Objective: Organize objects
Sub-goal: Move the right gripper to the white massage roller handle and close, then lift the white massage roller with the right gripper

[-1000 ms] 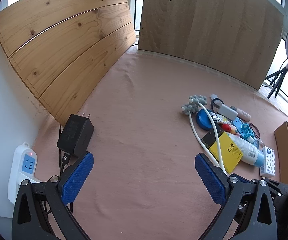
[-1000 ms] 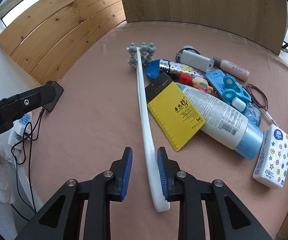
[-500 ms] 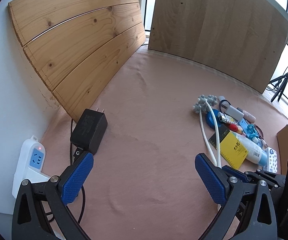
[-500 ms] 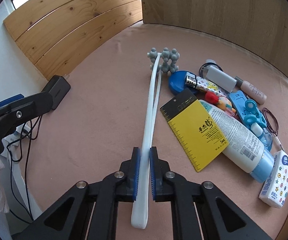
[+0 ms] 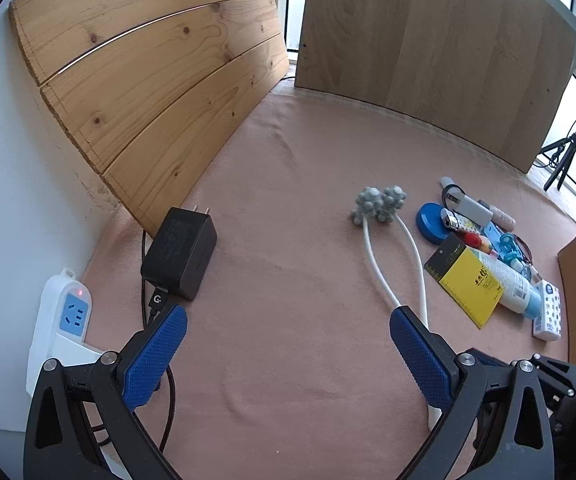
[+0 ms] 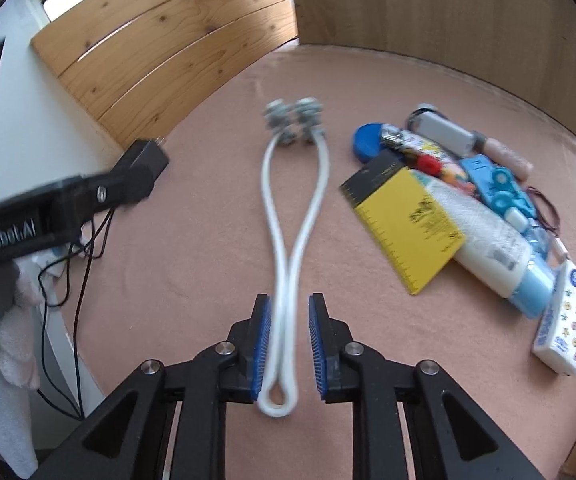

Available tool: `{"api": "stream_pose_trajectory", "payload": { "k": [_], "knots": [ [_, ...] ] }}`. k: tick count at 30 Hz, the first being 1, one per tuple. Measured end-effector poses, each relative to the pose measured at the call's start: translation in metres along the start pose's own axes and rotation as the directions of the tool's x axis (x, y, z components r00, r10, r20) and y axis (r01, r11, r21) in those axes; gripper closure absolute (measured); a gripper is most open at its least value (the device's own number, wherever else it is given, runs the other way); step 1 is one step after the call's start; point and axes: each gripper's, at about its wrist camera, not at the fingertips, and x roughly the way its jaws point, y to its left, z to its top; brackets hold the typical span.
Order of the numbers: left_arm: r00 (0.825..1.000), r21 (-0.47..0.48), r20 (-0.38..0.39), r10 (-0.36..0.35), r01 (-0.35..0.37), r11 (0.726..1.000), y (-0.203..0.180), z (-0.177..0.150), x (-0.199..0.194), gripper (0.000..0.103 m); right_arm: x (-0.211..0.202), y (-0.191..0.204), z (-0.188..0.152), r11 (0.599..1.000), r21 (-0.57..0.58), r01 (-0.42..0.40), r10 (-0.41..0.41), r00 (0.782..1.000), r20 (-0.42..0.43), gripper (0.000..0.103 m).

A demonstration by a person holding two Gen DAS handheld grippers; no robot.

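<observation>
Two blue-padded tongs: the right gripper [image 6: 288,344] stands parted around the looped end of one white two-armed massager with grey knobbed balls [image 6: 288,216]; whether its pads touch is unclear. The left gripper [image 5: 288,356] is spread wide, empty. One black power adapter [image 5: 180,252] lies near the pink-covered desk [image 5: 288,280]'s left edge.

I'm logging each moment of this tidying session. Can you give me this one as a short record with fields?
surface: pink cloth
left tongs: open, empty, above bare cloth
right tongs: open, pads either side of the white massager handle, not clamping it
massager: lies flat, grey heads pointing away, left of the pile
pile: yellow card, lotion tube, tissue pack, blue lid
left edge: black charger, power strip
</observation>
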Motion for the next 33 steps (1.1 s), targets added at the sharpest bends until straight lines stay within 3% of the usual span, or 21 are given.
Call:
{"api": "stream_pose_trajectory", "payload": {
  "k": [6,7,12,19,25,30,33],
  "knots": [
    [0.999,0.009,-0.013,-0.053,0.053,0.999,-0.016,0.009,0.017,0.004,-0.012,-0.024,0.017,0.998,0.055,0.021,-0.028,0.992,0.12,0.069],
    [0.998,0.009,-0.017,-0.054,0.054,0.998,-0.018,0.011,0.02,0.007,-0.011,-0.026,0.021,0.998,0.055,0.018,-0.024,0.993,0.117,0.065],
    [0.996,0.015,-0.045,-0.082,0.083,0.996,-0.03,0.026,0.045,0.019,0.004,-0.032,0.033,0.996,0.079,-0.034,0.03,0.998,0.057,0.065],
    [0.98,-0.026,-0.126,-0.152,0.15,0.988,-0.035,0.039,0.081,0.048,0.035,-0.038,0.036,0.969,0.21,-0.131,0.139,0.99,-0.023,0.065],
    [0.968,-0.024,-0.156,-0.194,0.192,0.981,-0.042,0.037,0.096,0.061,0.045,-0.041,0.04,0.952,0.261,-0.157,0.177,0.983,-0.056,0.079],
    [0.954,-0.038,-0.187,-0.235,0.232,0.972,-0.047,0.034,0.107,0.073,0.05,-0.037,0.044,0.953,0.253,-0.168,0.19,0.98,-0.065,0.083],
    [0.959,-0.033,-0.164,-0.23,0.228,0.973,-0.049,0.033,0.109,0.084,0.053,-0.034,0.045,0.953,0.252,-0.168,0.191,0.979,-0.071,0.093]
  ]
}}
